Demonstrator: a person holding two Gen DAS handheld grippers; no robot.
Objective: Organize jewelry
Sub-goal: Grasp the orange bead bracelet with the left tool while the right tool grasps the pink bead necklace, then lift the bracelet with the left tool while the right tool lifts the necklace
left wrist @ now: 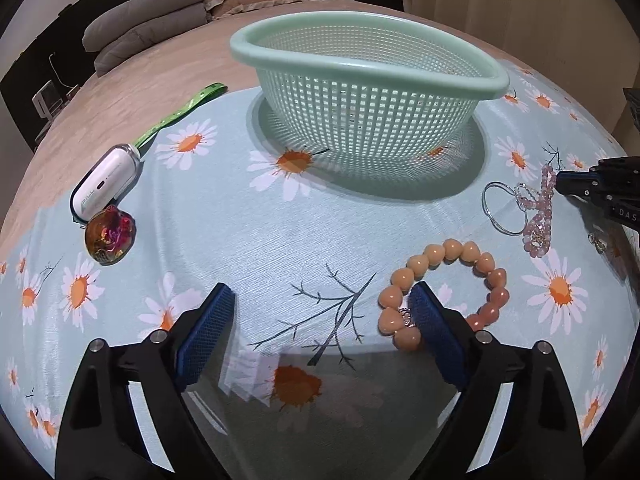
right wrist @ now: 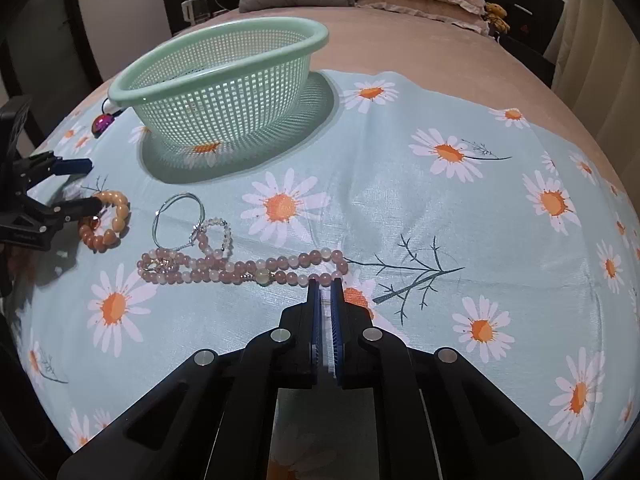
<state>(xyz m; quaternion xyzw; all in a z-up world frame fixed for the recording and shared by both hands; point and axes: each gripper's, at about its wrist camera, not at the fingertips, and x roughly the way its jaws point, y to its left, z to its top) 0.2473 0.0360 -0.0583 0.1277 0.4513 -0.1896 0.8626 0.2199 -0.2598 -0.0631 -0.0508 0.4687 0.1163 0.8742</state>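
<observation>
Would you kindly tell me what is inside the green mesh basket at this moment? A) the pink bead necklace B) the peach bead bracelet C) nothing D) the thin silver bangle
C: the green mesh basket shows only the daisy cloth through its mesh, while the peach bead bracelet, the pink bead necklace and the thin silver bangle all lie on the cloth in front of it.

Even indoor light from above, soft shadow under the basket, strong fisheye bending, dark corners, sharp focus.
</observation>
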